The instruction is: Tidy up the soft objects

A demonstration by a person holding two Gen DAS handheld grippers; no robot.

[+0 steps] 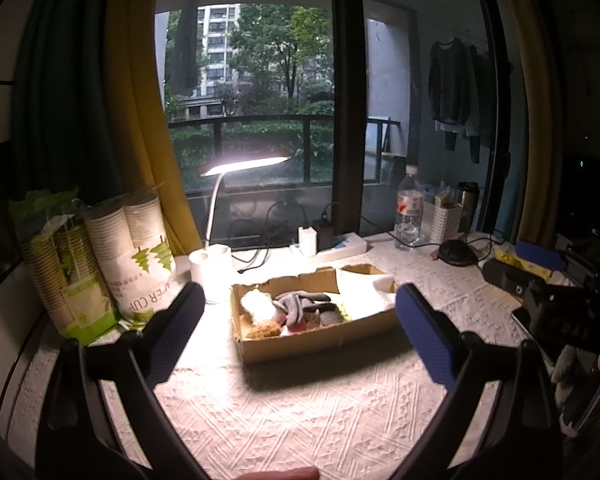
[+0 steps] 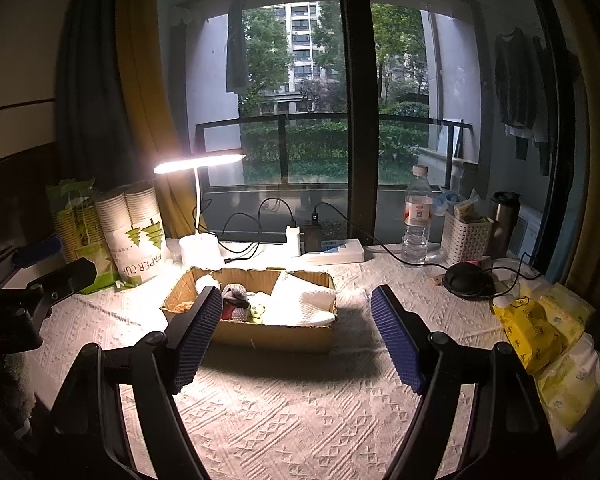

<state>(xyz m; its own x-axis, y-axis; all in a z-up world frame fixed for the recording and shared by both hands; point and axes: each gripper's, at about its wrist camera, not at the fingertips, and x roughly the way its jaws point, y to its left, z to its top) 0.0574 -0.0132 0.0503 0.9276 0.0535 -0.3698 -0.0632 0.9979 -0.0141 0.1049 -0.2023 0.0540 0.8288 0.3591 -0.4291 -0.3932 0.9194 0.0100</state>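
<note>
A cardboard box [image 1: 320,346] sits mid-table under the lamp. Inside it lie a white fluffy piece [image 1: 258,305], a grey striped sock [image 1: 296,304], a brown fuzzy piece [image 1: 264,330] and a folded white towel [image 1: 368,292]. My left gripper [image 1: 300,292] hovers open and empty in front of the box. In the right wrist view the box [image 2: 268,336] is just ahead, with the towel [image 2: 300,300] on its right side. My right gripper [image 2: 296,292] is also open with nothing held. Each gripper shows at the other view's edge: right gripper [image 1: 520,266], left gripper [image 2: 56,262].
Bagged paper cups [image 1: 140,256] stand at the back left, beside a lit desk lamp [image 1: 240,164] on its white base. A power strip [image 2: 332,250], water bottle [image 2: 418,216], white basket [image 2: 464,238], thermos [image 2: 504,220] and black round device [image 2: 466,280] line the back. Yellow tissue packs [image 2: 540,332] lie at the right.
</note>
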